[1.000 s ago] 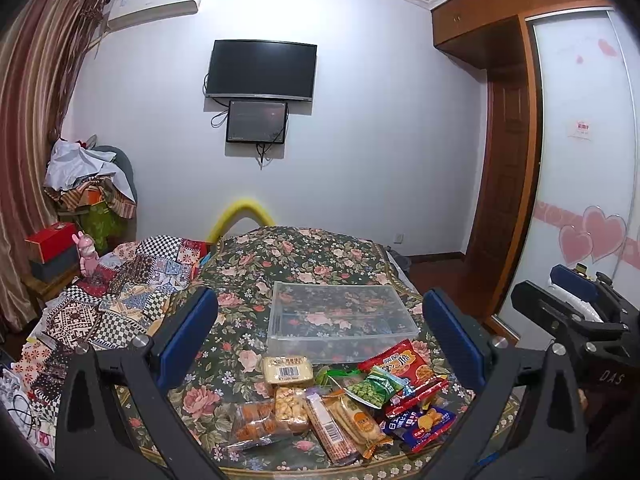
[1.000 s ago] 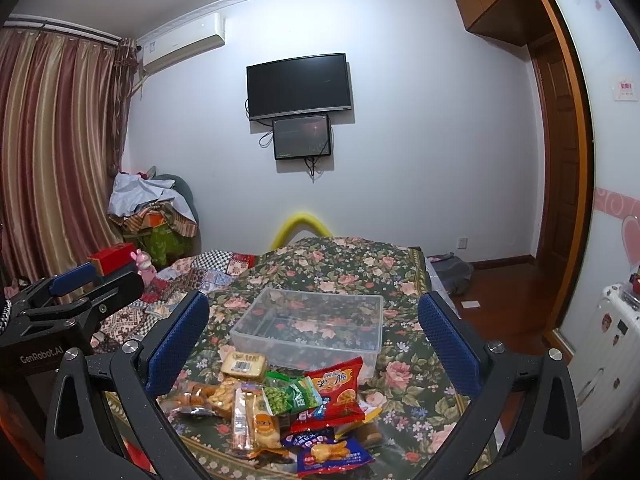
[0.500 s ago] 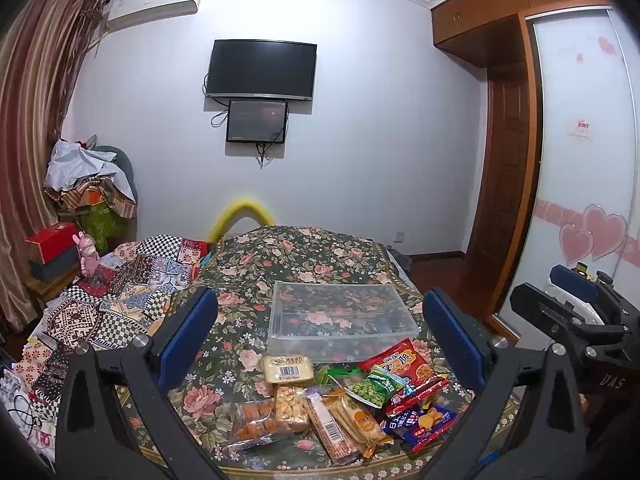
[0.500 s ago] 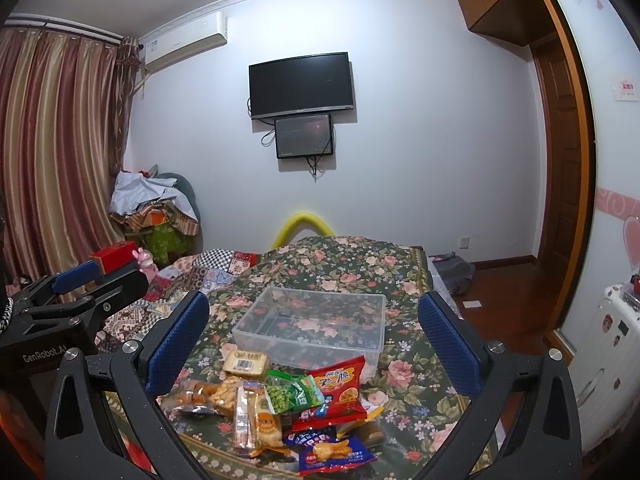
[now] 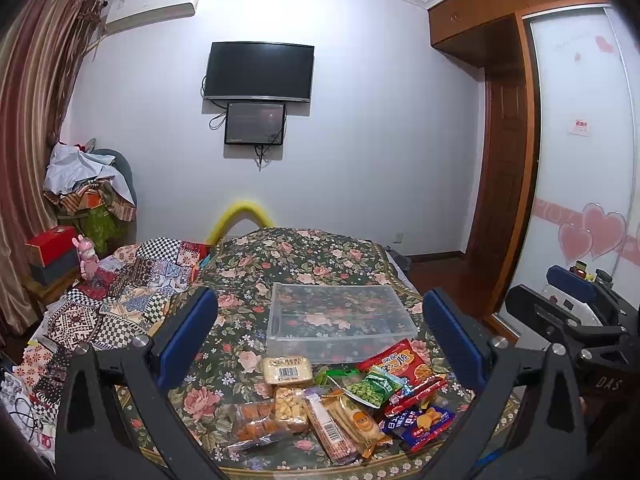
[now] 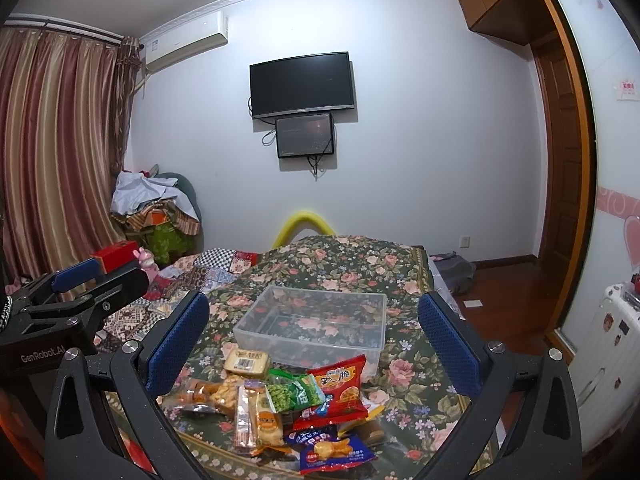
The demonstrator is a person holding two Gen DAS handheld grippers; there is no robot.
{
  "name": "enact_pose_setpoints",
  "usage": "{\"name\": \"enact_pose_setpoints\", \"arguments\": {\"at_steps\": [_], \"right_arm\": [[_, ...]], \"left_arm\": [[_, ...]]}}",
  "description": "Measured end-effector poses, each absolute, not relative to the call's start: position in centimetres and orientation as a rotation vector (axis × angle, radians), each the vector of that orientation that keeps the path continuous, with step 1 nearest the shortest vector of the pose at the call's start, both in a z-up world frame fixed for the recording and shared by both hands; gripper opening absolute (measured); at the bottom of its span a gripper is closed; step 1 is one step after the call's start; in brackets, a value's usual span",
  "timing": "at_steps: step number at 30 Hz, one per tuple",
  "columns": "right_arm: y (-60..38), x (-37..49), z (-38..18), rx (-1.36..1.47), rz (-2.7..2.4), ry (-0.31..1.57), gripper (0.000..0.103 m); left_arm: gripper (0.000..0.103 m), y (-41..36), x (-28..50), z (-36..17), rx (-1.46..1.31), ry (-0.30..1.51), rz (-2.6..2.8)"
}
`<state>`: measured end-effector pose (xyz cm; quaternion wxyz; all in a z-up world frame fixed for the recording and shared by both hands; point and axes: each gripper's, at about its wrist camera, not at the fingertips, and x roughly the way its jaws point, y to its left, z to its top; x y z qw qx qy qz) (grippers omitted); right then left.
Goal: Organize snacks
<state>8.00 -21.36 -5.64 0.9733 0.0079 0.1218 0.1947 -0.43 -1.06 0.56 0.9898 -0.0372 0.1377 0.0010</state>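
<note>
A pile of snack packets lies on the floral tablecloth near the front edge: a red chip bag (image 5: 398, 366) (image 6: 340, 384), a green pea bag (image 5: 374, 386) (image 6: 294, 394), a blue packet (image 5: 426, 424) (image 6: 334, 452), a pale cracker pack (image 5: 287, 371) (image 6: 246, 361) and others. A clear empty plastic bin (image 5: 336, 320) (image 6: 316, 326) stands just behind them. My left gripper (image 5: 320, 340) is open and empty above the pile. My right gripper (image 6: 314, 344) is open and empty, to the right of the left one.
The floral-covered table (image 5: 304, 256) stretches back toward a white wall with a TV (image 5: 258, 70). A patchwork-covered surface (image 5: 120, 292) lies to the left, a wooden wardrobe and door (image 5: 504, 200) to the right. A white suitcase (image 6: 612, 344) stands at the right.
Almost nothing has changed. The right wrist view has shifted very slightly; both grippers stay open above the snacks.
</note>
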Motion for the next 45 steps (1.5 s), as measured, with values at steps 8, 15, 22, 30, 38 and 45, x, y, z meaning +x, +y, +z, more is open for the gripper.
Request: {"name": "enact_pose_setpoints", "arguments": {"at_steps": [8,15,22,30,38,45], "right_arm": [[-21.3,8.0,-5.5,0.015,0.395,0.241,0.103],[-21.3,8.0,-5.6,0.014,0.395,0.243,0.103],[-21.1,8.6,-6.1,0.015,0.395,0.263,0.103],[-21.4,10.7,-8.3,-0.023,0.36,0.349,0.103],[-22.4,13.7,-12.2,-0.031,0.312,0.508,0.103],[-22.8,15.4,-15.4,-0.01,0.341,0.647,0.103]], "left_arm": [[0.103,-1.1,-0.4,0.5,-0.075,0.275,0.003],[0.103,-1.1,-0.4,0.4,-0.075,0.274,0.007],[0.103,-0.5,0.0,0.1,-0.078,0.284,0.008],[0.103,0.8,1.6,-2.0,-0.054,0.353,0.021],[0.097,3.1,4.4,-6.1,-0.047,0.491,0.052],[0.084,4.8,7.2,-10.9,-0.07,0.65,0.056]]}}
